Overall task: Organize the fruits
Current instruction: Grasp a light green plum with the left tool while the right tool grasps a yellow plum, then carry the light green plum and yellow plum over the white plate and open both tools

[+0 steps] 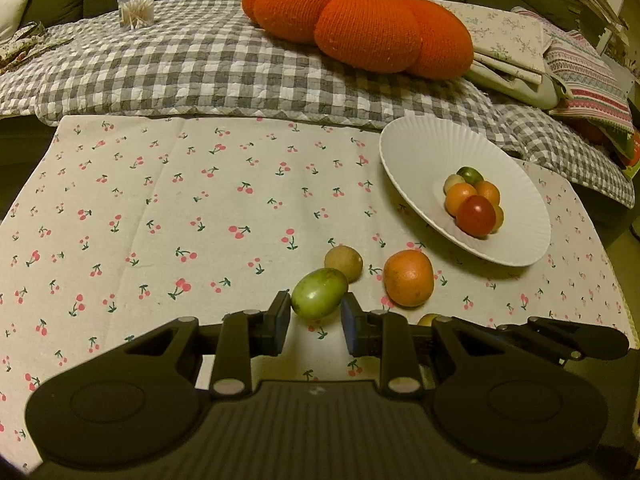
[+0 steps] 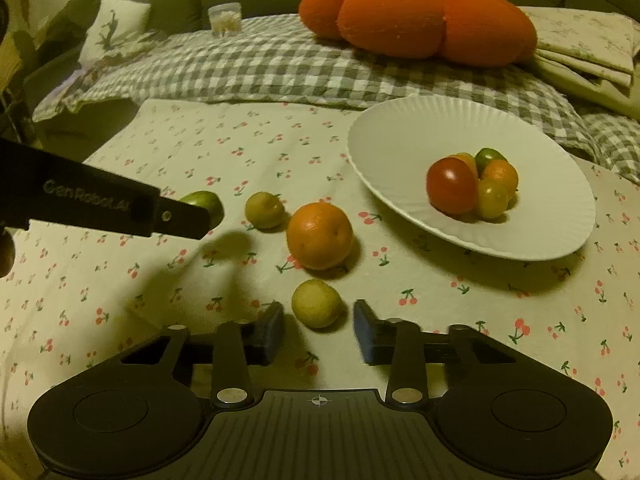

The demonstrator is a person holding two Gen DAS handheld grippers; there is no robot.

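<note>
My left gripper (image 1: 316, 312) is shut on a green tomato (image 1: 319, 298) and holds it above the cherry-print cloth; its shadow falls below. In the right wrist view the left gripper's finger (image 2: 176, 216) shows with the green tomato (image 2: 202, 202) at its tip. My right gripper (image 2: 318, 322) is open around a small yellow fruit (image 2: 316, 303) on the cloth, pads apart from it. An orange (image 2: 320, 236) and a small yellow-brown fruit (image 2: 264, 210) lie loose. A white plate (image 2: 400, 136) holds several small fruits, a red tomato (image 2: 452, 186) in front.
A checked quilt (image 1: 200, 64) with an orange pumpkin cushion (image 1: 360, 24) lies behind the table. A clear box of cotton swabs (image 1: 136, 8) stands at the back left. Folded cloths (image 1: 520, 48) are piled at the back right.
</note>
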